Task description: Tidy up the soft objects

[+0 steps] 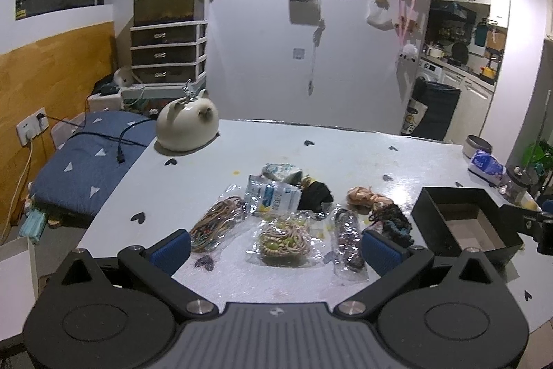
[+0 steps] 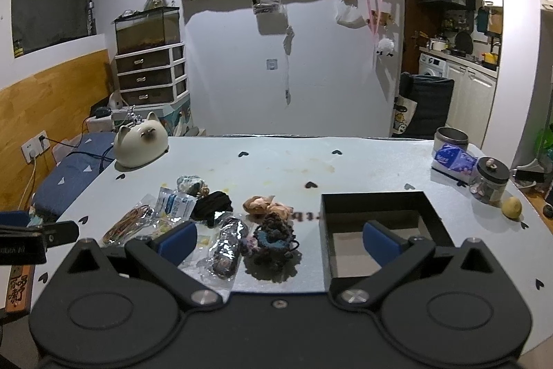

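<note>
Several soft hair accessories lie on the pale table [image 1: 242, 140]: a clear bag of coloured hair ties [image 1: 214, 223], a bag of beige ties [image 1: 285, 239], a bag of dark ties [image 1: 347, 236], a black scrunchie [image 1: 314, 194], a peach scrunchie [image 1: 364, 196] and a dark blue scrunchie pile [image 2: 274, 239]. An open black box [image 2: 380, 213] stands to their right. My left gripper [image 1: 276, 246] is open above the bagged ties. My right gripper [image 2: 280, 239] is open, over the dark scrunchie pile and the box's left wall.
A white cat-shaped ceramic pot [image 1: 188, 127] stands at the table's far left corner. A metal tin [image 2: 451, 139], tissue pack [image 2: 452, 159], glass jar [image 2: 490, 184] and lemon [image 2: 512, 206] sit at the right edge. A blue cushion [image 1: 90, 161] lies left of the table.
</note>
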Available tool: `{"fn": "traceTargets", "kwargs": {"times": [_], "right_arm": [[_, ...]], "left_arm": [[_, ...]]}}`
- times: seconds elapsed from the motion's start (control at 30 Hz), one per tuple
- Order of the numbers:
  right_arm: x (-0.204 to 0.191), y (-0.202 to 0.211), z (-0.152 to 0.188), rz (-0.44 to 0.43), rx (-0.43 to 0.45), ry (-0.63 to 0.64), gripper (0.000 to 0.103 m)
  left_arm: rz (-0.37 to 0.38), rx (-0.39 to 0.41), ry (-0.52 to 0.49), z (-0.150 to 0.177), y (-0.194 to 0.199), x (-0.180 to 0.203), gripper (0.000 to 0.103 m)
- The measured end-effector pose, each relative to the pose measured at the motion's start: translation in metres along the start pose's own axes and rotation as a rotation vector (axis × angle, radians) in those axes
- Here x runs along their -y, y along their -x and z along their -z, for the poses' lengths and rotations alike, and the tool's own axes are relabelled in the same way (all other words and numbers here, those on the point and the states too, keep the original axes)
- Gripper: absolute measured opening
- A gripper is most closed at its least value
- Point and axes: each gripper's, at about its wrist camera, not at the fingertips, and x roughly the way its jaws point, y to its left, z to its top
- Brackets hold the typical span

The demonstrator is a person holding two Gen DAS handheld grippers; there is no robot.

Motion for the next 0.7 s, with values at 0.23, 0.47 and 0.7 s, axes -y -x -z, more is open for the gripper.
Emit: {"fn": "traceTargets", "kwargs": {"times": [0.23,0.47,0.7], "right_arm": [[-0.008,-0.022,-0.012,-0.048,-0.026,-0.003,0.103],[-0.024,-0.057,-0.034,-0.11,-0.035,-0.008,0.103],[-0.037,-0.102,-0.047,-0.158,-0.098,-0.038,0.103]], "left_arm": [[-0.015,-0.025,0.016,-0.008,-0.016,-0.015,0.103],[-0.013,-0.027,0.03,-0.028,-0.048,-0.032,0.103],[-0.012,-0.063,0.024,-0.042,-0.089,-0.056,0.097]]}}
